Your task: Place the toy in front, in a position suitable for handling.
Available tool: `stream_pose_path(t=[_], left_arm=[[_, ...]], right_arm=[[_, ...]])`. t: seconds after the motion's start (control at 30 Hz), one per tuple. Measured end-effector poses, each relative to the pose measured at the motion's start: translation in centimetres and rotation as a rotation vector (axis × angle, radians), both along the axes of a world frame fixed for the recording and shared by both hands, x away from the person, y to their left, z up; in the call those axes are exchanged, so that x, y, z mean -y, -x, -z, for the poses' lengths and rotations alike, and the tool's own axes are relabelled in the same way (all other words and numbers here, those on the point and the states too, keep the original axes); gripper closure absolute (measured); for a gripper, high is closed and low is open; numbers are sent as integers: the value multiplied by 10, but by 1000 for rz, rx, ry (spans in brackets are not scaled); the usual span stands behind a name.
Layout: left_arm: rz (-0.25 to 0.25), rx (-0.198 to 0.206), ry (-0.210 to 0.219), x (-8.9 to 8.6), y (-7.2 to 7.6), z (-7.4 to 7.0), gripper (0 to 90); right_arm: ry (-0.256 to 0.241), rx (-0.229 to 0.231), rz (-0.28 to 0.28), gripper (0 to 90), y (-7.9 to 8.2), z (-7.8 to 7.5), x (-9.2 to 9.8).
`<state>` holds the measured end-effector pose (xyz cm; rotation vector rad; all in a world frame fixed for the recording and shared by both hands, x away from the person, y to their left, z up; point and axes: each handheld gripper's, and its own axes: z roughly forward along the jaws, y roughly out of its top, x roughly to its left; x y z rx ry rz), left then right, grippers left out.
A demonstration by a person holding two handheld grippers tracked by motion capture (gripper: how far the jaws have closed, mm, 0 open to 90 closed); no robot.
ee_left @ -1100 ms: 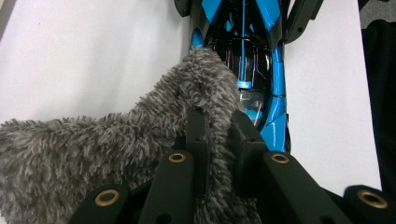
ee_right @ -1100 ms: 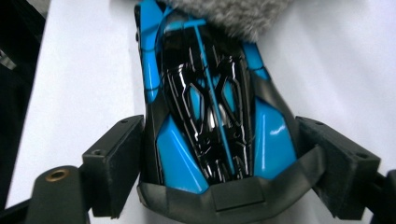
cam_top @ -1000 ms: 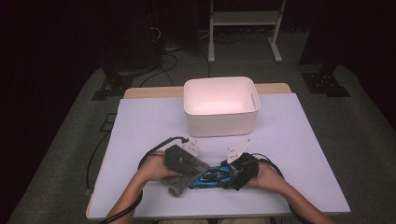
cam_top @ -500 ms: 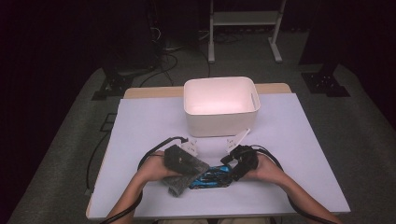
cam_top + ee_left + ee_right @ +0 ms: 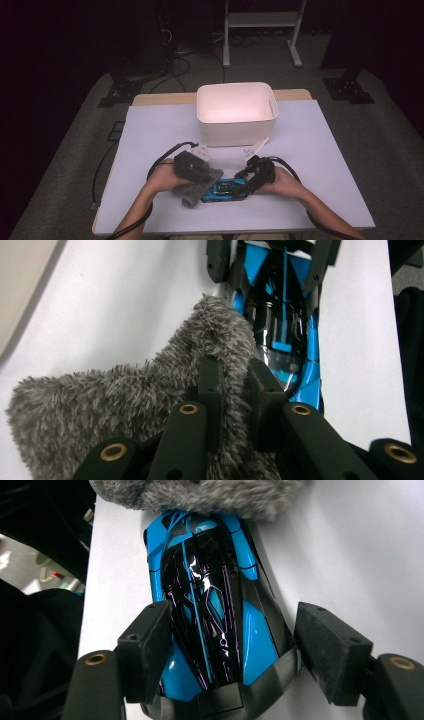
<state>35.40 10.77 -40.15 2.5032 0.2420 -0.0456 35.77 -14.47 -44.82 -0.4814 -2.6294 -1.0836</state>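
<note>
**Ana:** Left hand-held gripper [image 5: 232, 390] was clenched on a grey fluffy cloth [image 5: 125, 405], a fold of the pile pinched between its two black jaws. From above, that gripper [image 5: 192, 167] sat near the front of the bench [image 5: 320, 150], with the cloth [image 5: 192, 192] spread under and beside it.

**Ben:** And the other one?

**Ana:** Right hand-held gripper [image 5: 232, 645] was released, its jaws spread wide on either side of a blue and black toy car [image 5: 215, 615]. One pad looked to be against the car's side; the other stood apart from it. Seen from above, this gripper [image 5: 257, 175] was at the car's right end.

**Ben:** Where was the car?

**Ana:** Toy car [image 5: 225, 190] lay flat on the bench between the two grippers, with its far end touching, perhaps tucked under, the cloth's edge.

**Ben:** Anything else there?

**Ana:** A white tub [image 5: 235, 132] stood farther back, well apart from the car. A person's forearms came in from the front edge.
</note>
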Motion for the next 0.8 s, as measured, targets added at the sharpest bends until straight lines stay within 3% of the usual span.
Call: stream_pose_path(t=[0.03,0.17,0.27,0.43,0.53,0.57,0.6,0.73,0.8], left_arm=[[0,-6,-1,0,-1,-1,783],[-12,-21,-3,0,-3,-5,779],[-14,-33,7,0,-4,-9,768],[3,-88,11,2,-3,-11,775],[14,-107,2,4,1,-12,779],[18,-104,-2,4,2,-13,784],[24,-100,-4,4,5,-14,786],[33,-79,-4,3,9,-16,789],[39,-74,5,2,11,-17,791]], right_arm=[[1,53,1,310,6,-2,0],[-2,123,10,311,16,-5,1],[-14,224,19,311,28,-7,2],[-6,421,20,313,52,-11,1],[-1,453,22,313,57,-12,1],[7,495,16,312,61,-13,0],[9,507,14,312,63,-13,0],[19,528,13,305,66,-14,-2],[17,515,6,284,66,-15,-2]])
